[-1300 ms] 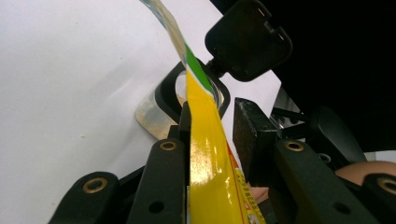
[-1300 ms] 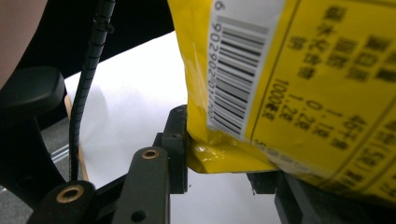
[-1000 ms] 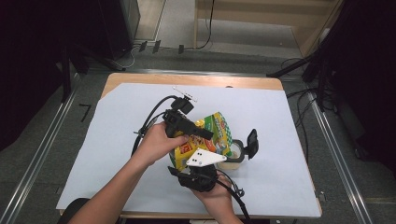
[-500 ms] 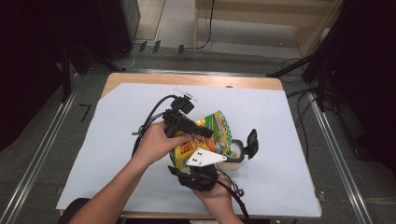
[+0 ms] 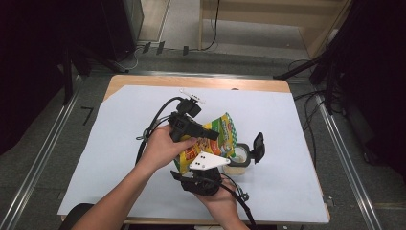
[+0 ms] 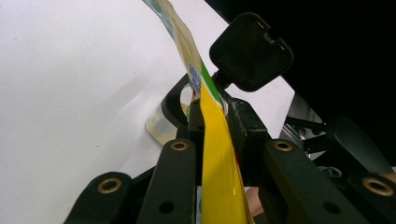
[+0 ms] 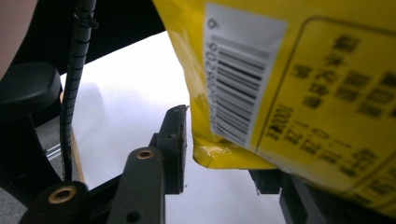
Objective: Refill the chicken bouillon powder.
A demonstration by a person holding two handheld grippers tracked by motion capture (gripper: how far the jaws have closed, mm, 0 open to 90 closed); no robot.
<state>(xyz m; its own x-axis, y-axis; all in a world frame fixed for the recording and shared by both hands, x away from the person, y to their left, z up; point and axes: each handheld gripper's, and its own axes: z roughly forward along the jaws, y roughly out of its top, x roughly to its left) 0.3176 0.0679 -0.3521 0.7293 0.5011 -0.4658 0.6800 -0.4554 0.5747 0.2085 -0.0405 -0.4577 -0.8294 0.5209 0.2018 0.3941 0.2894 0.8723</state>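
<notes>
Tabletop (image 5: 143, 81): light wood, mostly covered w/ a pale blue-white sheet (image 5: 119, 143); wood edge exposed along far side and near-right corner. Metal rails (image 5: 40, 158) run along both sides of the tabletop at floor level. Floor (image 5: 52, 120): grey, carpet-like. Far side: black cables (image 5: 213, 28) trail across a lighter floor strip, beside a light wooden cabinet (image 5: 268, 19). Dark stand legs (image 5: 306, 67) at far right. Left and right margins in deep shadow; lighting even, from overhead.
</notes>
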